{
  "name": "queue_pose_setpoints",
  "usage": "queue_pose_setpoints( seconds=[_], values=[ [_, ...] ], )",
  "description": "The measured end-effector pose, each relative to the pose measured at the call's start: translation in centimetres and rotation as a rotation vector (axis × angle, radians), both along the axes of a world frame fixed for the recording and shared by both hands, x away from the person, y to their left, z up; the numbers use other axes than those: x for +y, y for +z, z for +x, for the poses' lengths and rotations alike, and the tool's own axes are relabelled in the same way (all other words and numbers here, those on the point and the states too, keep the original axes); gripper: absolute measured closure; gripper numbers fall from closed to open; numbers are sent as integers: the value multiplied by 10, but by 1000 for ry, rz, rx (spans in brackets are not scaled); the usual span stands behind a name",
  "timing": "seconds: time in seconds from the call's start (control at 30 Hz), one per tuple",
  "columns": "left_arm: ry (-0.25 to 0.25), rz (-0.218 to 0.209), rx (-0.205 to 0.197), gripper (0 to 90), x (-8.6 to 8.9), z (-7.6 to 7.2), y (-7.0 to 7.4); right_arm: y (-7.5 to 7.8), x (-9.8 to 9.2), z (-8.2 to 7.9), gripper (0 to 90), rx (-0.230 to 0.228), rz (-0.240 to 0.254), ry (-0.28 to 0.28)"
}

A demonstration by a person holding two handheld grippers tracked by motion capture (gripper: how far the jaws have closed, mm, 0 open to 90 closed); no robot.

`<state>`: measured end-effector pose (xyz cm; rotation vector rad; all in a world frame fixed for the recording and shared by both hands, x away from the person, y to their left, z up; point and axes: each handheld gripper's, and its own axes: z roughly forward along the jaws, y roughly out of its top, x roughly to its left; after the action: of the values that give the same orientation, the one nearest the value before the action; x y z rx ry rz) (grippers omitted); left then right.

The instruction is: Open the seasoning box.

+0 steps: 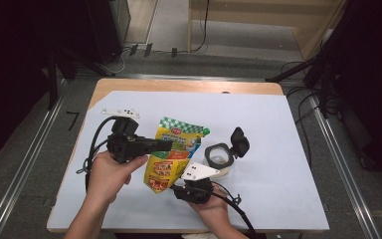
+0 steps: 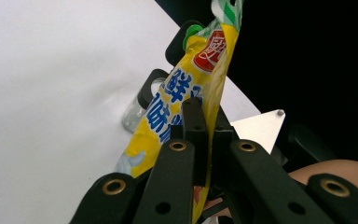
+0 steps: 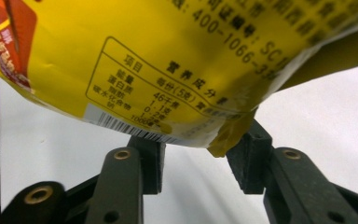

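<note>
Above the white sheet (image 1: 278,164) that covers the table, you have the yellow pouch (image 1: 171,154) lifted clear, hanging tilted with its green-checked top toward the far side and its lower corner down near your right hand (image 1: 214,209).

Your left gripper (image 1: 166,145) comes in from the left, lying roughly level, and its jaws are clamped flat on the pouch about halfway up. Along the left gripper view you see the two black pads pinching the yellow film edge-on, blue characters and a red label running up and away from them.

Your right gripper (image 3: 193,163) sits just under the pouch's bottom edge. Its jaws stand apart, and the right gripper view puts the folded bottom corner, with its barcode and nutrition table, right over the gap. The corner hangs close to the right-hand pad; the pads are not pressing on the film, and whether that one grazes it you cannot tell.

Just right of the pouch, a small clear jar (image 1: 218,157) stands on the sheet, its black flip lid (image 1: 239,142) swung open and tipped back toward the far right. The jar is near the pouch but not touching it. Your left hand (image 1: 112,174) wraps the left gripper's handle, cable (image 1: 95,137) looping away behind.
</note>
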<state>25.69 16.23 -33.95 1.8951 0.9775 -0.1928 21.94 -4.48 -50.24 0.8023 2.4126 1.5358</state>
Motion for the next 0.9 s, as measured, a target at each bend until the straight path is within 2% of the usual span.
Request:
queue_pose_setpoints(
  seconds=[0.1,0.33,0.47,0.6,0.63,0.73,0.9],
  values=[
    [-7,-1,0,900,-1,1,-1,0,0,0,631,12,1,8],
    [-14,16,-27,900,-6,0,-3,1,0,-2,651,14,6,21],
    [-20,61,-29,878,-9,0,-5,1,-2,0,653,12,13,23],
    [-32,71,-28,870,-11,0,-7,3,-5,0,656,16,22,23],
    [-30,98,-37,864,-13,0,-9,3,-5,0,657,27,23,25],
    [-31,118,-31,850,-15,1,-12,3,-5,0,660,35,26,27],
    [-49,149,-61,876,-19,0,-15,4,-5,0,667,38,23,33]
  ],
)
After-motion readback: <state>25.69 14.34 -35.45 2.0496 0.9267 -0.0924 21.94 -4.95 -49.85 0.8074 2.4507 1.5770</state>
